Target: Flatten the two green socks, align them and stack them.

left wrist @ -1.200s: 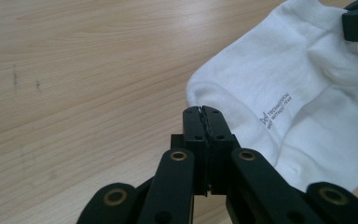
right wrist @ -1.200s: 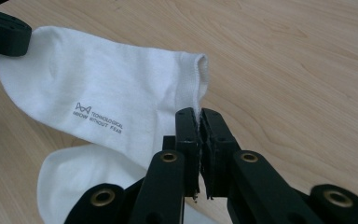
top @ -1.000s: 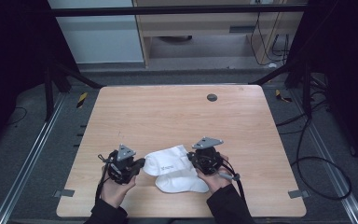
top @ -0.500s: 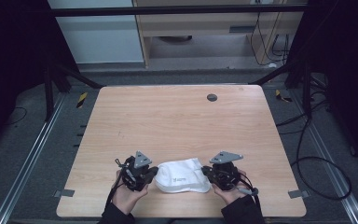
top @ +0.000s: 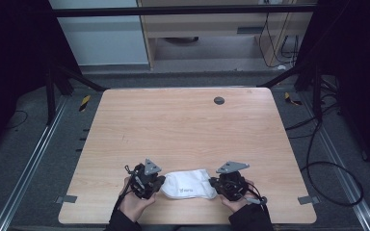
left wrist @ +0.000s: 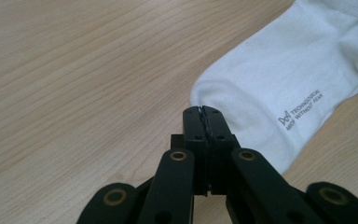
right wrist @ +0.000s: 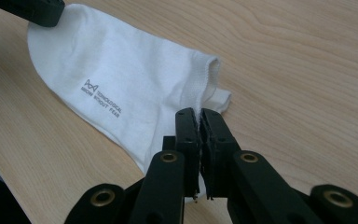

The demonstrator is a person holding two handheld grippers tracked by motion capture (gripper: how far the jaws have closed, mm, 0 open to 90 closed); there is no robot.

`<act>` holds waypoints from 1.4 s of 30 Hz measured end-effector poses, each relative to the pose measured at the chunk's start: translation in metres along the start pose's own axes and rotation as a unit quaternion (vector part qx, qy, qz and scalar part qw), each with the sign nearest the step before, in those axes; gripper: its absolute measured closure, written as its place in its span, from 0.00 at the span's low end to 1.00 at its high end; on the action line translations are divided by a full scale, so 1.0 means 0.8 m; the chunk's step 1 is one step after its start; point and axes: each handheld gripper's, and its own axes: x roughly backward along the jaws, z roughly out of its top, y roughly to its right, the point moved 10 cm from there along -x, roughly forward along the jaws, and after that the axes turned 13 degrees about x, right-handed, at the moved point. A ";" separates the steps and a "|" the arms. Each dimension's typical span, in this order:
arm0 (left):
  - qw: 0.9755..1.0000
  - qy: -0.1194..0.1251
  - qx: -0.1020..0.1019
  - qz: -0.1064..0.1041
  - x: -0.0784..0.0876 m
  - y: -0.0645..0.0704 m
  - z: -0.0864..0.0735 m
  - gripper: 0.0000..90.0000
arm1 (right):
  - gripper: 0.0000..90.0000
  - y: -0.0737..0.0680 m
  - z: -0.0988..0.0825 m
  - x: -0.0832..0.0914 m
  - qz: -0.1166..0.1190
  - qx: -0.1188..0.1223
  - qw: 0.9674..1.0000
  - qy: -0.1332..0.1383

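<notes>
In the high view, a white sock (top: 189, 184) lay flat on the wooden bench (top: 183, 130), close to its near edge. The left gripper (top: 158, 183) sat at the sock's left end and the right gripper (top: 214, 183) at its right end, each held in a hand coming in from the bottom. A grey three-cornered plate rode on top of each gripper. A small dark round disc (top: 218, 100) was set in the bench top well away, toward the far edge.

In the left gripper view, the left gripper (left wrist: 203, 109) had its fingers (left wrist: 193, 126) pressed together, their tips pinching the rounded toe edge of the sock (left wrist: 279, 79). The sock stretched away to the upper right over the bench (left wrist: 74, 79), with small dark lettering and a logo printed on it.

In the right gripper view, the right gripper (right wrist: 199, 113) likewise had its fingers (right wrist: 186, 135) squeezed together on the sock (right wrist: 135, 88), nipping the fabric at the cuff end. The sock lay flat across the bench (right wrist: 307, 70) toward the upper left, where the left gripper (right wrist: 32, 9) met its far end at the top corner.
</notes>
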 end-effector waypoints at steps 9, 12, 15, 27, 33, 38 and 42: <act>1.000 -0.018 -0.003 0.005 -0.012 -0.002 -0.008 0.99 | 0.96 0.002 -0.010 -0.008 0.005 -0.001 1.000 -0.016; 1.000 -0.020 -0.004 0.007 -0.016 -0.003 -0.009 0.99 | 0.96 0.002 -0.013 -0.012 0.003 -0.004 1.000 -0.019; 1.000 -0.020 -0.006 0.009 -0.017 -0.004 -0.009 0.99 | 0.95 0.006 -0.015 -0.014 -0.002 0.000 1.000 -0.021; 1.000 -0.023 -0.011 0.012 -0.026 -0.003 -0.012 0.99 | 0.93 0.016 -0.018 -0.021 -0.015 0.012 1.000 -0.014; 1.000 -0.022 -0.012 0.011 -0.028 -0.003 -0.013 0.97 | 0.92 0.020 -0.018 -0.024 -0.026 0.023 0.999 -0.008; 1.000 -0.012 -0.011 0.006 -0.026 -0.003 -0.011 0.89 | 0.86 0.022 -0.021 -0.028 -0.033 0.035 0.999 -0.013; 1.000 0.019 -0.006 -0.003 -0.014 -0.003 -0.001 0.80 | 0.85 0.025 -0.010 -0.017 -0.041 0.035 0.998 0.019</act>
